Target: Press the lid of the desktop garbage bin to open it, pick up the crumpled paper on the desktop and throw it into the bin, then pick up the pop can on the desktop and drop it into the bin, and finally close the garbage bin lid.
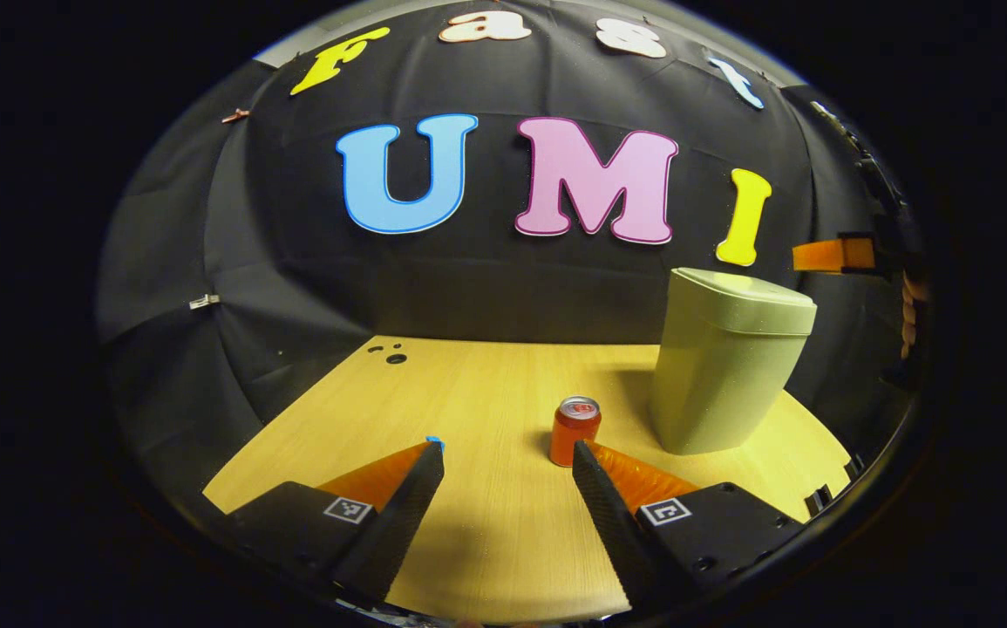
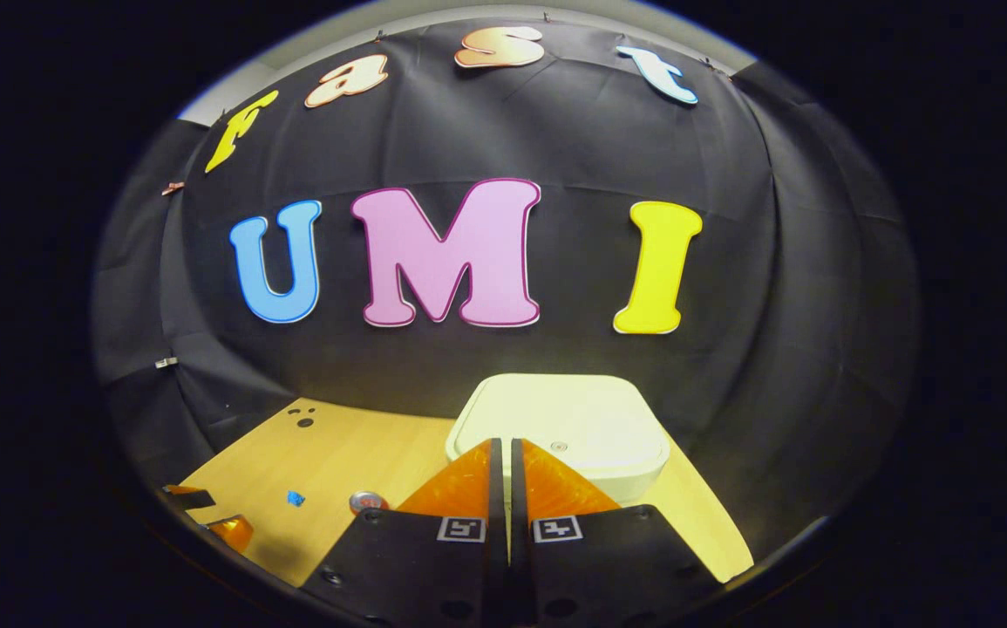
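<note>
Looking along my left hand-held gripper [image 1: 507,458] in the left gripper view, I have its fingers spread wide with nothing between them, low over the wooden worktop [image 1: 468,392]. The pop can [image 1: 574,430] stands upright just ahead and a touch to the right, right at the tip of the right-hand finger, its long axis vertical and its top facing up. Behind it and further right stands the garbage bin [image 1: 725,366], tall and upright, lid [image 1: 751,292] down flat on top. At the far right edge another hand-held gripper [image 1: 834,255] pokes in level with the lid. I can't spot any crumpled paper on this side.

Switching to the right gripper view, my right hand-held gripper [image 2: 504,449] has its fingers drawn together, just a thin slit between, gripping nothing. Its tips sit directly over the near edge of the lid [image 2: 564,419], which lies dead ahead and below, broad and flat, facing up; whether the tips are touching it I can't tell. The can's top [image 2: 367,501] peeks out low on the left, and a small blue scrap [image 2: 295,498] lies on the worktop [image 2: 337,453] beside it.

My read: the right hand is far nearer the lid, so the press is its job, straight down
</note>
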{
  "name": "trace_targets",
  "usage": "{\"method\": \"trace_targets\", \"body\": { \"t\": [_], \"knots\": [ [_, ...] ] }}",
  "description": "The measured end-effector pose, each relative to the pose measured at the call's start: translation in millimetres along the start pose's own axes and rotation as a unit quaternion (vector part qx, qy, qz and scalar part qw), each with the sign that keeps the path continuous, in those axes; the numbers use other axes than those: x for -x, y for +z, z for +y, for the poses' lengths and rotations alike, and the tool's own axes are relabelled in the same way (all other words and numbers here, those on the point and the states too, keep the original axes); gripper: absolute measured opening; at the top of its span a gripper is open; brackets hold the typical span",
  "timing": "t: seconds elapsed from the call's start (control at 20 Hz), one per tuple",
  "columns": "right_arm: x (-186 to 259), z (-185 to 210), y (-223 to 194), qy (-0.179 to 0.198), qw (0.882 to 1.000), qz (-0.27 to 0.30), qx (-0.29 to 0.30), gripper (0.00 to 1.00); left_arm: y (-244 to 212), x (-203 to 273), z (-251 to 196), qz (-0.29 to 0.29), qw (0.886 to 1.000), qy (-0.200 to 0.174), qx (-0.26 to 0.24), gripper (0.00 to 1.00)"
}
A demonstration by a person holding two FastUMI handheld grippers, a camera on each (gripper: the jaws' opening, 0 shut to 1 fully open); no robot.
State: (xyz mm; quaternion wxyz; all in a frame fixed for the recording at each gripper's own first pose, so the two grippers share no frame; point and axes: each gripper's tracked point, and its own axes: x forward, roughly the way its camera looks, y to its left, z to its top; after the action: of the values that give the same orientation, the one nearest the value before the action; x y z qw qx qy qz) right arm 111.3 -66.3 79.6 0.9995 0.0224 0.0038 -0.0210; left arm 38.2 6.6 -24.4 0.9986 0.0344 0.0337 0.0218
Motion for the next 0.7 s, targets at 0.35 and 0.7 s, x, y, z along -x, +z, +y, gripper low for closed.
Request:
{"method": "trace_targets", "body": {
  "t": [0.35, 0.7],
  "knots": [
    [-43.4, -32.7, 4.1, -0.015, 1.0, 0.0, 0.013, 0.05, -10.9, 4.3, 19.5, 0.015, 0.998, 0.058, 0.022, 0.96],
    [-66.6, -39.6, -25.9, 0.005, 0.999, 0.027, 0.03, 0.05, -29.8, 9.8, 13.0, 0.036, 0.992, 0.111, 0.037, 0.96]
  ]
}}
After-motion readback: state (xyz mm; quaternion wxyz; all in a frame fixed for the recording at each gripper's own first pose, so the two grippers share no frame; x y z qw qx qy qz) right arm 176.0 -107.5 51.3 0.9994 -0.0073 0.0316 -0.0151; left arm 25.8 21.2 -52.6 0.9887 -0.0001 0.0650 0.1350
